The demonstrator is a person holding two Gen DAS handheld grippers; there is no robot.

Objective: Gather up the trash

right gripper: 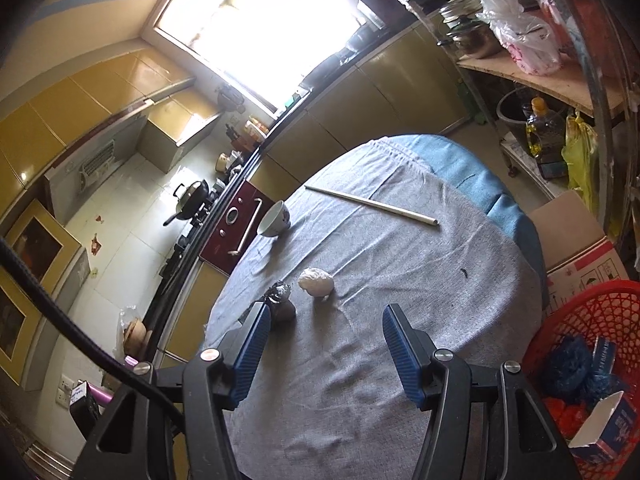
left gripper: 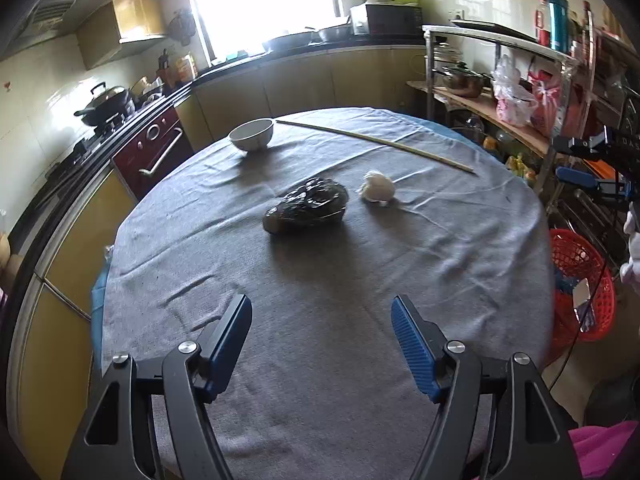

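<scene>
Step in hand: approach to the trash lying mid-surface; neither piece is grasped yet
Left claw (left gripper: 322, 312): jaws wide apart, nothing between them, hovering over the near part of the grey-clothed surface (left gripper: 320, 360)
Right claw (right gripper: 326, 320): jaws apart and empty, over the near edge of the cloth
Trash on the surface: a dark crumpled plastic bag (left gripper: 306, 205) and a white crumpled paper ball (left gripper: 377, 187) just beside it, apart from each other
How to do it well: I would take one piece per claw, centre the jaws over the lump, come down onto the cloth without snagging it, and close fully, since both look soft and will squash
Red basket (right gripper: 600, 312): stands beside the surface on the right; holds a blue crumpled bag (right gripper: 574, 364) and a small carton (right gripper: 604, 424)
White bowl (left gripper: 252, 135): far side; its inside is hidden
Stick (left gripper: 376, 145): long and pale, lying past the trash
</scene>
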